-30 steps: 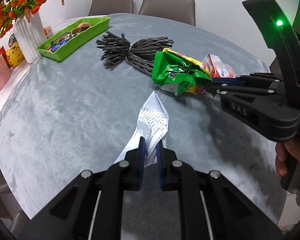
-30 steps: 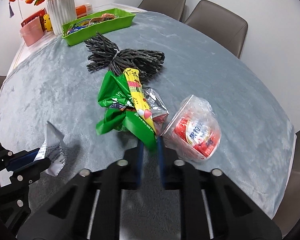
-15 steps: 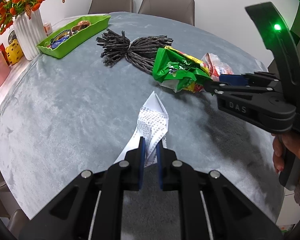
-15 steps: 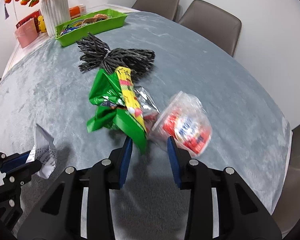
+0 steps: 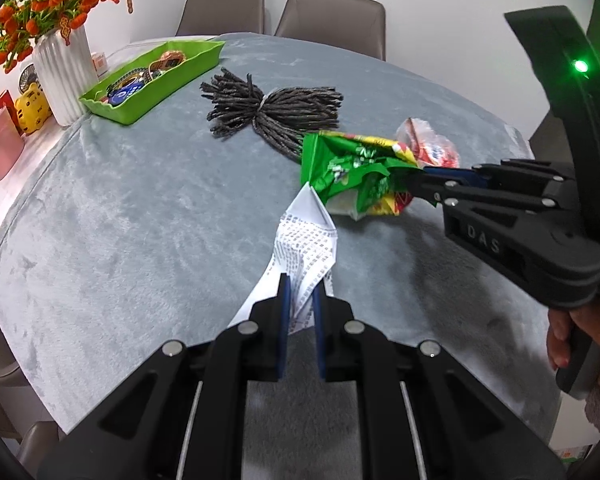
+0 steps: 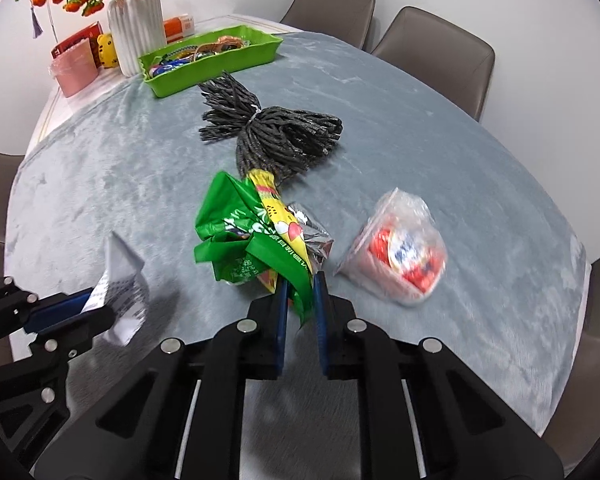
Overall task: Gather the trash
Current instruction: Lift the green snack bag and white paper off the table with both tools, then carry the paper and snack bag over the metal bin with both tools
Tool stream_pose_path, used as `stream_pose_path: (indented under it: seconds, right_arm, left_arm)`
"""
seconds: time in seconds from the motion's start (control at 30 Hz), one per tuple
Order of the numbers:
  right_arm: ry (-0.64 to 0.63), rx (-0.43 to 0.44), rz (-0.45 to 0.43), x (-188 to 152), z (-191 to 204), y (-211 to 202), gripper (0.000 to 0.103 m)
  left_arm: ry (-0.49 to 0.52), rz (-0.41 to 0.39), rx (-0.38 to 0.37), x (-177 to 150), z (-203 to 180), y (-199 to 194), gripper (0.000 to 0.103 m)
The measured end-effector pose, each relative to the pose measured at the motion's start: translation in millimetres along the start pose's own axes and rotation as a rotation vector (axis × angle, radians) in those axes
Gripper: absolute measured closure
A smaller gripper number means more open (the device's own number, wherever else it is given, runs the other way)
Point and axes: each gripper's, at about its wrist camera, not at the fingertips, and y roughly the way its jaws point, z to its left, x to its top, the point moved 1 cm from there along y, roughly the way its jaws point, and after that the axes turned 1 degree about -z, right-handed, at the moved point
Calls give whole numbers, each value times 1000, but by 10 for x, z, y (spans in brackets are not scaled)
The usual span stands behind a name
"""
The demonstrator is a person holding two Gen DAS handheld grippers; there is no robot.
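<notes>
Trash sits toward the right edge of the grey-covered desk [image 6: 420, 128]: the left hand-held gripper [image 5: 300, 296] is clamped on a printed paper receipt [image 5: 306, 240], and the right hand-held gripper [image 6: 299, 292] is pinched tight on a crumpled green snack wrapper [image 6: 252, 236]. A clear red-printed packet [image 6: 400, 252] lies just right of the wrapper, with a dark cord bundle [image 6: 272, 132] beyond, nearer the desk's middle.

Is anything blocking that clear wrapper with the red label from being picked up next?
Nothing visible does: the clear wrapper lies alone on the grey cloth. But both grippers are busy, the right gripper with the green bag.
</notes>
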Motion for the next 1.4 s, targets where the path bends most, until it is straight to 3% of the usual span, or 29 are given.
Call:
stream_pose_path:
  seconds: [0.53, 0.83, 1.1, 1.4]
  right_arm:
    - [180, -93, -46, -787, -3, -939, 93]
    - [255, -124, -89, -1384, -198, -1650, 94]
    - [338, -172, -114, -2410, -702, -2475, 94]
    - [457, -279, -48, -3963, -1414, -3230, 94]
  left_arm:
    - [169, -22, -93, -399, -385, -500, 92]
    - [264, -55, -124, -692, -1021, -847, 92]
    - [311, -53, -161, -1325, -2071, -1196, 92]
    - [364, 32, -279, -2248, -3437, -1371, 92]
